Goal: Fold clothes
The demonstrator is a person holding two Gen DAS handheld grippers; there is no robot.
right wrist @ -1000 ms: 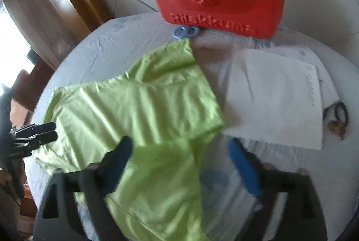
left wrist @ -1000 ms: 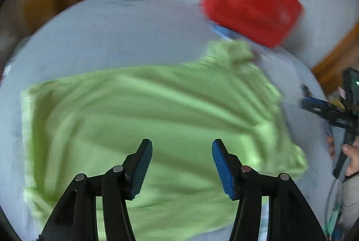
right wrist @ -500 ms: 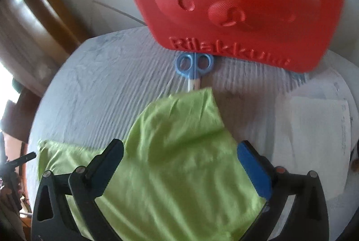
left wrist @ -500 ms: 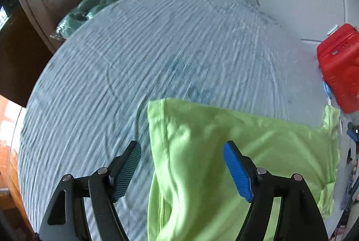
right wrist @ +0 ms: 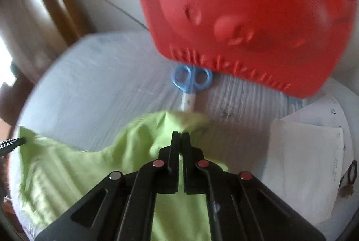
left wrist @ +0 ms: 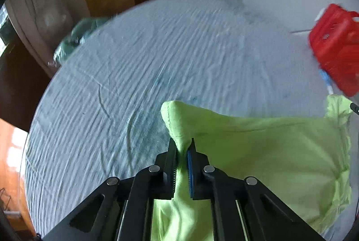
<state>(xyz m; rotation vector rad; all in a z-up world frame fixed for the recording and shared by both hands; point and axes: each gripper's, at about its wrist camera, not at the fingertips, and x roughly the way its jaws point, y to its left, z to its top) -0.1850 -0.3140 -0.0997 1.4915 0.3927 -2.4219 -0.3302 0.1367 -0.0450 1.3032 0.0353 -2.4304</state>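
A lime green garment [left wrist: 269, 146] lies on a round table with a pale blue cloth [left wrist: 134, 83]. My left gripper [left wrist: 182, 144] is shut on one corner of the garment, and the fabric bunches up between the jaws. In the right wrist view the garment [right wrist: 78, 164] spreads to the left. My right gripper [right wrist: 180, 134] is shut on another corner of it, just in front of the scissors. The left gripper's tip [right wrist: 13, 143] shows at the garment's far left corner.
A red bear-faced plastic case [right wrist: 258, 16] stands at the table's far edge, also in the left wrist view [left wrist: 334, 47]. Blue-handled scissors [right wrist: 190, 81] lie in front of it. White paper sheets [right wrist: 303, 162] lie at the right. A green bundle [left wrist: 76, 38] sits beyond the table.
Both grippers were open above the garment and have closed on its corners. The right gripper has moved forward towards the red case and the scissors.
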